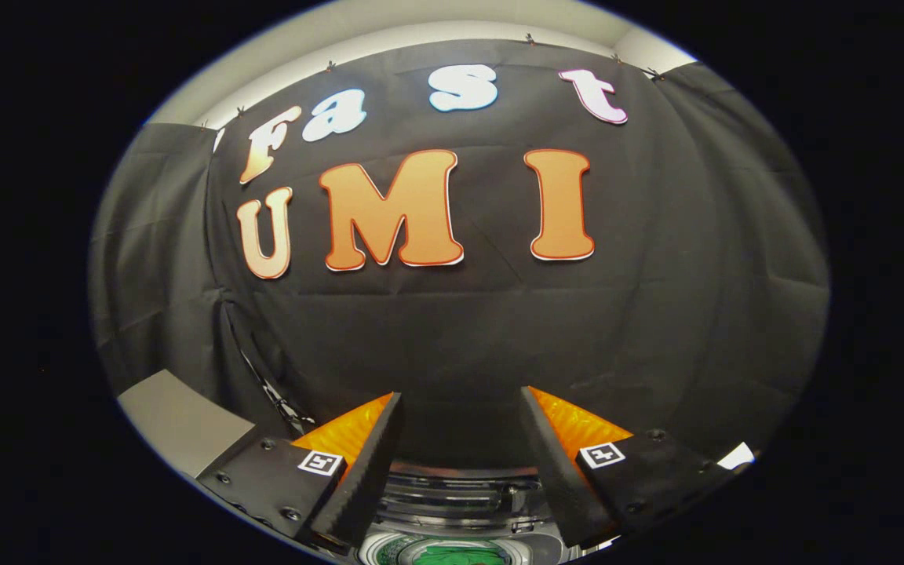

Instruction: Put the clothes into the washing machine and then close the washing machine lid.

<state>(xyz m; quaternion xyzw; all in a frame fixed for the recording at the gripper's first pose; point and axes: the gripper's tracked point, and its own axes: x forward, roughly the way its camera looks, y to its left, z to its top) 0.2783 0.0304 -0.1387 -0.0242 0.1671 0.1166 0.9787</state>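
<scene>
Low at six o'clock, the washing machine (460, 510) shows between and beneath the fingers (460, 439), which stand wide apart holding nothing, each bearing a small square marker with no readable writing, with green cloth (456, 557) in its opening, black booth cloth beyond, and a grey surface (177, 420) at eight o'clock.

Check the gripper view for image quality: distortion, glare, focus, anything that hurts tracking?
Gripper view: strong fisheye bending, the booth wall bulging outward; lighting dim and even on the cloth, no harsh glare; gripper sharp, jaws open with nothing between them; the washing machine below the fingers is dark with small glints on its rim, and the green item inside is cropped and soft.
</scene>
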